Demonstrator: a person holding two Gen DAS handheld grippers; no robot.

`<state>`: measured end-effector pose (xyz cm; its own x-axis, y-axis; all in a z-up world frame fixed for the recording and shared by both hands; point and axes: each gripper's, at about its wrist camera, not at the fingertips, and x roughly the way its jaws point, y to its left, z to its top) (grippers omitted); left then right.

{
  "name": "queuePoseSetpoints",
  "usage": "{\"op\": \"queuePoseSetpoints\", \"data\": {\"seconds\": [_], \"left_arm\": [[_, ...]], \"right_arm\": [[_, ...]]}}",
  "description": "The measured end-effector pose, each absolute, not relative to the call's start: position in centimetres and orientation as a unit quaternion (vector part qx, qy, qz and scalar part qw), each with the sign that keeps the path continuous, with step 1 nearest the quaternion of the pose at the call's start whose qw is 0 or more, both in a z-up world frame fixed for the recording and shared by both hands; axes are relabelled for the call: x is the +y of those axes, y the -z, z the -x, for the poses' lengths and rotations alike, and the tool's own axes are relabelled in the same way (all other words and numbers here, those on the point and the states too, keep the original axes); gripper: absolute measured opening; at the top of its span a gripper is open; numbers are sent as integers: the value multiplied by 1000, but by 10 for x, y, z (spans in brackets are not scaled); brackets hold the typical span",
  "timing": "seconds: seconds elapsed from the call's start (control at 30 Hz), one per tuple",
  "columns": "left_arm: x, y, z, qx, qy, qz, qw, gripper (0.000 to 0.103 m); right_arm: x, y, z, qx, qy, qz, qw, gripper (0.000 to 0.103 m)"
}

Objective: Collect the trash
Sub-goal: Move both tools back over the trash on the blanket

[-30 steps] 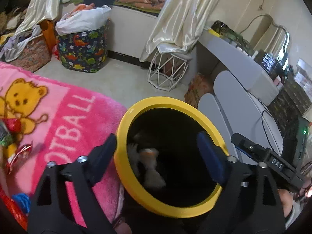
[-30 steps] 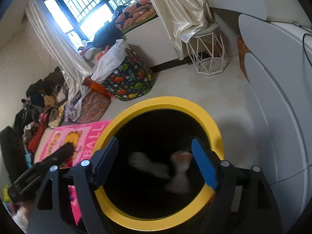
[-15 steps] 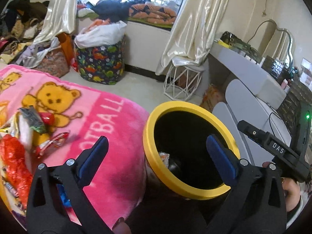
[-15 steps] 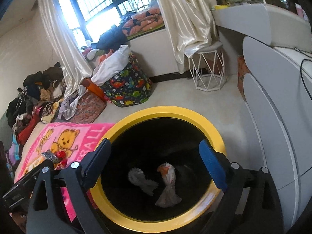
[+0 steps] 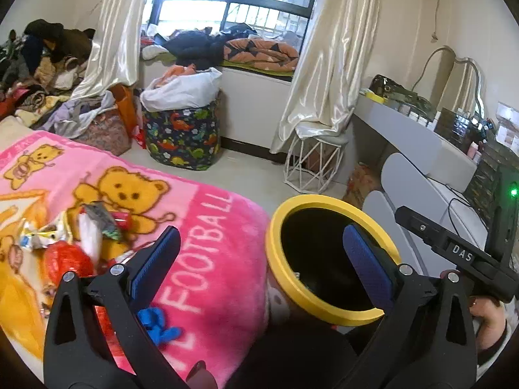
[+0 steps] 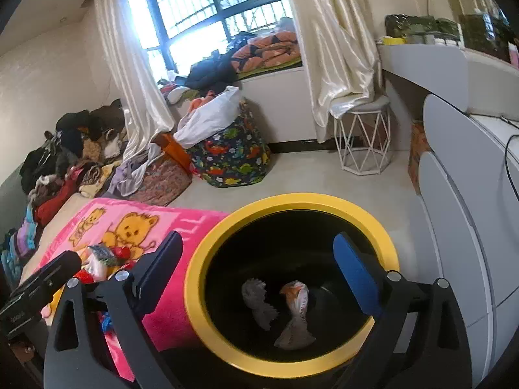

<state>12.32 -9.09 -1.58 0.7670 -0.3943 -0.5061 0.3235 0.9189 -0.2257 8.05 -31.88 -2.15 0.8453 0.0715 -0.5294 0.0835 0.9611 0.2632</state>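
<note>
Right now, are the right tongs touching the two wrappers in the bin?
Apart. The right wrist view shows the right tongs empty above the bin, wrappers on its bottom.

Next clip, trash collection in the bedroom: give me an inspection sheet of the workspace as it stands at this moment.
Surface: bed under a pink teddy-bear blanket, printed FOOTBALL.
Job's things: black bin with a yellow rim beside the bed; two crumpled wrappers lie on its bottom. A wrapper pile waits on the blanket, with a blue scrap nearer the edge.
Clutter: clothes heaps by the wall, dinosaur-print laundry bag, overfilled.
Grippers: left gripper open, nothing between the pads. Right gripper above the bin mouth, jaws opening, nothing between them.
Cables: a dark cable runs across the white furniture on the right.
Surroundings: barred window, cream curtains, wire-frame stool, dressing table with a mirror.
</note>
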Motion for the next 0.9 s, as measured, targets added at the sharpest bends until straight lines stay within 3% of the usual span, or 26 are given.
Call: {"op": "queuePoseSetpoints", "data": {"seconds": [0.9], "left_arm": [[25,4,-101,258,77,94,958,92]], "right_arm": [[-208,11,-76,281,-131,-57,949,92]]}}
